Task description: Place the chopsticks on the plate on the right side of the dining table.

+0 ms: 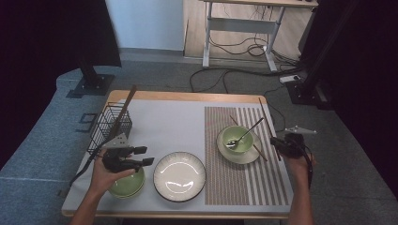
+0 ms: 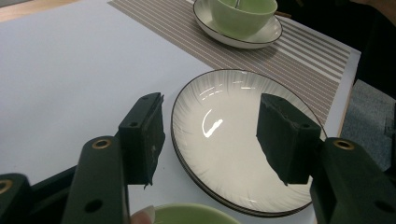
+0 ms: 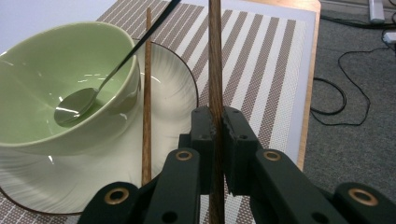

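1. The right gripper (image 3: 215,140) is clamping a chopstick (image 3: 215,60) between its pads, jaws nearly closed on the thin wooden stick, which is running straight up out of the grip in the right gripper view.
2. In the high view that gripper (image 1: 281,145) is sitting at the right edge of the tabletop, just beside the saucer (image 1: 253,157), with the held chopstick (image 1: 265,117) reaching away toward the far right corner.
3. A second chopstick (image 3: 146,93) is leaning across the rim of the saucer (image 3: 173,84), close beside the held one but apart from it.
4. A green bowl (image 3: 60,79) is standing on the saucer – a spoon (image 3: 77,106) is resting inside it, its dark handle slanting out over the rim.
5. Saucer and bowl are sitting on a striped mat (image 1: 244,183) that is covering the right part of the tabletop.
6. A white plate (image 1: 179,176) is lying near the front edge, about the middle, just left of the mat.
7. The left gripper (image 1: 146,155) is hanging over the front left part of the tabletop with its jaws wide apart and nothing between them; its own view is looking onto the plate (image 2: 233,140).
8. Under the left hand (image 1: 105,176) a second green bowl (image 1: 129,185) is sitting near the front left corner.
9. A wire basket (image 1: 110,124) is standing by the left edge – a wooden stick (image 1: 124,110) is leaning up out of it.
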The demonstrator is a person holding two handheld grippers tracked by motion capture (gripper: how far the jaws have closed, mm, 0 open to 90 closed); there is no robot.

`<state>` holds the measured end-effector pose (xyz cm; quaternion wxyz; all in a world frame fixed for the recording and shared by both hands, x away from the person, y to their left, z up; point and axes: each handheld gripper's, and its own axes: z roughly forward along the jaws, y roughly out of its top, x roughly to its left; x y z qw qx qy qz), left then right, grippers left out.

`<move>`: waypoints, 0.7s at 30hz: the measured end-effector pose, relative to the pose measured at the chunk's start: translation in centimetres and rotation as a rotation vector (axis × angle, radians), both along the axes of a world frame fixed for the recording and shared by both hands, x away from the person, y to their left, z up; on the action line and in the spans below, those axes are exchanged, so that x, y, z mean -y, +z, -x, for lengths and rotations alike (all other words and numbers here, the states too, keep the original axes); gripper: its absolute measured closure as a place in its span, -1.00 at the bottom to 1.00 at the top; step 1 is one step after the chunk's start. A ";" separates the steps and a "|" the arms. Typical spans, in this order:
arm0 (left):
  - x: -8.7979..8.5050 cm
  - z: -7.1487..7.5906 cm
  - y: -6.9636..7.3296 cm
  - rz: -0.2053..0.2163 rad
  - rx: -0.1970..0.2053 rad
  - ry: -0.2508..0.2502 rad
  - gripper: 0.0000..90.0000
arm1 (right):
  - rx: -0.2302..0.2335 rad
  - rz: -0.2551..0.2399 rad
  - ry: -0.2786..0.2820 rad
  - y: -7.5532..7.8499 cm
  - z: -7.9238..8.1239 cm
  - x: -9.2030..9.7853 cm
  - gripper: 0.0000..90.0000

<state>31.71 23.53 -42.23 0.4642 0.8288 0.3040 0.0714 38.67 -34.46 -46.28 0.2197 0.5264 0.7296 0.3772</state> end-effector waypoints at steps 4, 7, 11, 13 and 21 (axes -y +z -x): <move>0.0 0.0 0.0 -0.005 -0.001 0.001 -0.08 | -0.009 0.001 -0.008 -0.3 -0.4 0.1 0.88; 0.0 0.0 0.0 -0.008 -0.001 0.003 -0.08 | -0.021 0.011 0.002 -0.6 -0.7 -0.3 0.88; 0.0 0.0 -0.1 -0.011 -0.004 0.003 -0.08 | -0.037 0.025 0.015 -1.0 -1.1 -0.9 0.88; 0.0 0.0 -0.2 -0.012 -0.006 0.001 -0.08 | -0.042 0.035 0.018 -1.1 -1.2 -1.2 0.88; 0.2 0.0 -0.3 -0.022 -0.014 -0.008 -0.08 | -0.051 0.043 0.031 -1.4 -1.2 -1.9 0.88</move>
